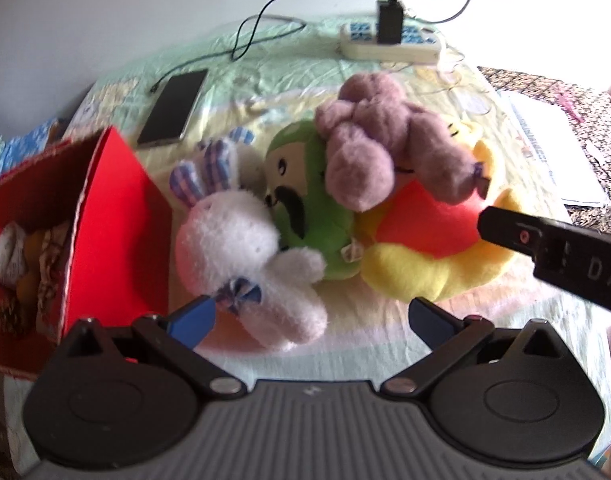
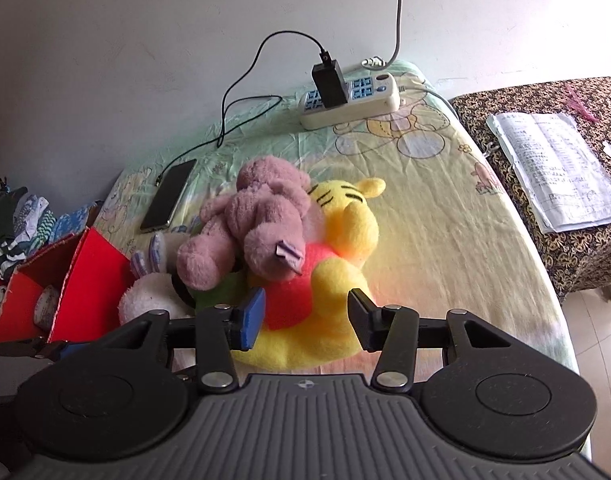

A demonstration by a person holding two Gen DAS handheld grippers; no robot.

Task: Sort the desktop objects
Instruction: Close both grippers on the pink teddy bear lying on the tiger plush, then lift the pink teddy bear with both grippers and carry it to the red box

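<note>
Wrinkled cartoon-print cloth (image 2: 445, 208) carries our fuzzy heap, mauve plush (image 2: 257, 216) atop the yellow bear (image 2: 345, 280), woolly white rabbit (image 1: 241, 240) beside the red cardboard box (image 1: 121, 216), while our left gripper (image 1: 311, 316) and right gripper (image 2: 305, 318) gape wide, holding nothing

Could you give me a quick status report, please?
Left gripper open by white bunny. Right gripper open over yellow bear. Purple plush lies atop pile; red box left.
</note>
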